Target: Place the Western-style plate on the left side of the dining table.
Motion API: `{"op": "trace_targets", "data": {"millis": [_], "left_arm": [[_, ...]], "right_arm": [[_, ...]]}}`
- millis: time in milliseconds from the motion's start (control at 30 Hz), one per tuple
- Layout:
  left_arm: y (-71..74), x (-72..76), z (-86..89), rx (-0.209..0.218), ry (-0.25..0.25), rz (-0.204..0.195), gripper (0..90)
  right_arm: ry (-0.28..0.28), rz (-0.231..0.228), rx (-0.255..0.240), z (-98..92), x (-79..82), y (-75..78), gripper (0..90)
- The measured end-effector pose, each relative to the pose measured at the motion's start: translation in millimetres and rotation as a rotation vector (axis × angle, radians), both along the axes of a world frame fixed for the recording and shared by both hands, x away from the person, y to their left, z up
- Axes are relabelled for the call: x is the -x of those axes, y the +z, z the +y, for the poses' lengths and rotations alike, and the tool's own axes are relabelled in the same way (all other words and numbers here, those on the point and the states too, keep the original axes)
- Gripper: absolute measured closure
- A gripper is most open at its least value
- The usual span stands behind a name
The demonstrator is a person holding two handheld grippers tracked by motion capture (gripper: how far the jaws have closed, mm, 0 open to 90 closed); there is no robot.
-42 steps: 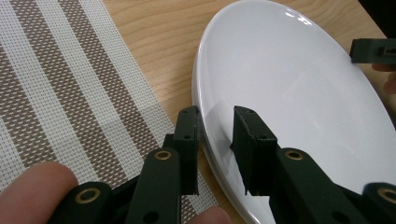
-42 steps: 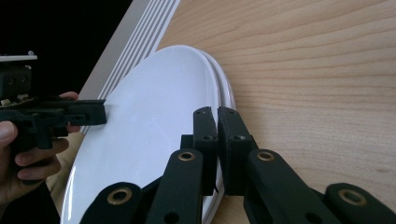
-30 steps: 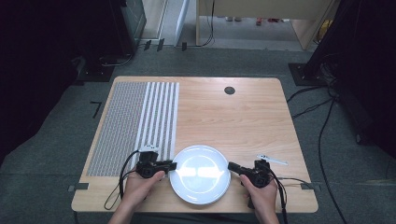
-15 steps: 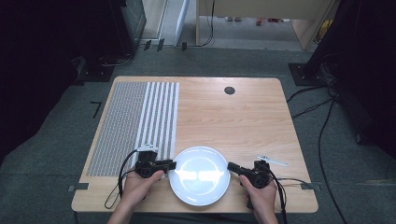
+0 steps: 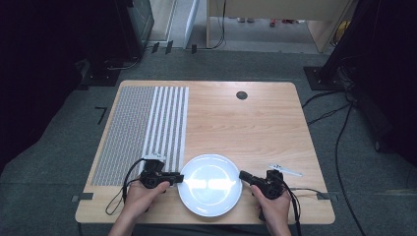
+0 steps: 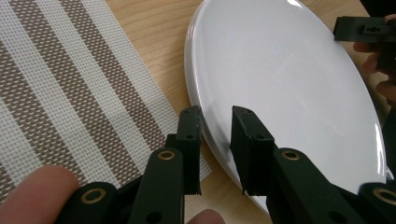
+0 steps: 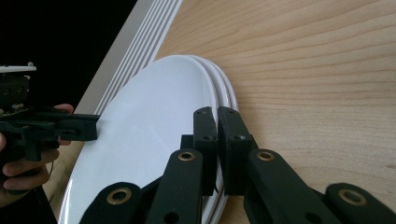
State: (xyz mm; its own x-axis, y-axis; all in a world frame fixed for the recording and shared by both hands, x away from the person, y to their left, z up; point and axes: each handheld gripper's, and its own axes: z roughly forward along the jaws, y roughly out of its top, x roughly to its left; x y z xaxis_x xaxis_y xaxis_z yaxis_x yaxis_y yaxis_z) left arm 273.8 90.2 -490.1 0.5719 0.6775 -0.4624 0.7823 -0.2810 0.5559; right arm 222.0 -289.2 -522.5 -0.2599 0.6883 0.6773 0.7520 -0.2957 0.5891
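A white plate (image 5: 210,184) lies at the near middle of the wooden table (image 5: 236,123). In the right gripper view more white rims show under the plate (image 7: 144,130), like a stack. My left gripper (image 5: 179,178) is at the plate's left rim, and in its own view the jaws (image 6: 217,114) straddle that rim of the plate (image 6: 280,79); they have just closed further onto it. My right gripper (image 5: 242,175) is at the right rim, with its jaws (image 7: 217,112) shut on the edge. Each gripper view shows the other gripper across the plate.
A striped woven placemat (image 5: 147,128) covers the table's left part and reaches almost to the plate. A small white object (image 5: 285,170) lies just right of my right hand. A black round cap (image 5: 241,95) sits at the far side. Cables trail on the floor to the right.
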Motion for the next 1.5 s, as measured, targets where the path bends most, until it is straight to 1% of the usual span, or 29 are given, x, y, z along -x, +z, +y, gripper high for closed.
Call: {"op": "trace_targets", "data": {"millis": [100,167,300,433,567,600,700,767,833,900,1000,1067,1133,1200,1267,1300,1400,1467,1500], "left_arm": [[1.7,0.4,-0.1,0.001,0.003,-0.006,76.4],[1.7,0.4,0.2,0.001,0.002,-0.002,76.6],[1.9,0.3,0.8,0.005,0.007,-0.002,76.7],[3.0,0.1,2.9,0.015,0.017,-0.002,76.7],[2.7,-0.1,3.1,0.018,0.004,0.002,76.2],[3.0,-0.2,3.7,0.022,0.001,0.006,75.2],[6.5,0.2,8.2,0.03,0.0,0.006,72.8],[8.0,0.4,12.4,0.038,-0.007,0.012,71.2],[8.2,0.9,16.0,0.047,-0.003,0.018,70.3],[7.8,1.9,18.6,0.055,-0.004,0.027,70.1],[7.5,4.0,21.0,0.056,-0.024,0.046,69.3],[8.7,6.1,22.8,0.062,-0.036,0.052,68.8],[10.5,8.4,25.1,0.065,-0.039,0.053,68.9],[11.6,11.8,26.0,0.063,-0.035,0.053,69.5],[10.3,16.6,24.4,0.051,-0.046,0.057,69.8],[9.2,19.2,23.2,0.051,-0.044,0.059,70.3],[4.8,25.6,20.7,0.045,-0.039,0.073,70.6],[1.9,28.9,21.3,0.064,-0.046,0.095,69.7],[0.5,30.0,22.0,0.079,-0.049,0.114,69.3]], "right_arm": [[-0.002,0.009,-0.018,-0.8,-0.2,-0.9,87.8],[-0.004,0.012,-0.03,-1.4,-0.2,-1.7,87.8],[-0.005,0.013,-0.04,-1.0,0.4,-2.6,87.9],[0.016,0.028,-0.074,1.0,0.1,-4.8,87.8],[0.035,0.038,-0.079,7.6,0.2,-7.9,87.1],[0.04,0.039,-0.076,9.7,0.4,-8.2,86.8],[0.04,0.009,-0.03,14.4,1.6,-6.6,85.9],[0.043,-0.002,-0.015,15.0,2.1,-6.3,85.1],[0.036,0.001,-0.014,14.6,2.3,-6.2,83.3],[0.035,0.017,-0.03,13.8,2.3,-5.9,82.5],[0.035,0.033,-0.027,13.9,3.2,-4.6,83.1],[0.035,0.035,-0.021,14.1,3.7,-4.2,83.3],[0.034,0.04,-0.027,13.7,3.6,-4.2,83.1],[0.034,0.047,-0.032,13.3,3.3,-4.2,83.3],[0.033,0.05,-0.031,13.3,3.1,-4.1,83.9],[0.031,0.05,-0.03,13.4,3.2,-4.1,84.1],[0.026,0.051,-0.026,14.0,3.5,-3.8,84.7],[0.018,0.052,-0.026,14.2,3.9,-4.0,85.0],[0.014,0.055,-0.029,14.3,4.0,-4.1,84.9]]}}
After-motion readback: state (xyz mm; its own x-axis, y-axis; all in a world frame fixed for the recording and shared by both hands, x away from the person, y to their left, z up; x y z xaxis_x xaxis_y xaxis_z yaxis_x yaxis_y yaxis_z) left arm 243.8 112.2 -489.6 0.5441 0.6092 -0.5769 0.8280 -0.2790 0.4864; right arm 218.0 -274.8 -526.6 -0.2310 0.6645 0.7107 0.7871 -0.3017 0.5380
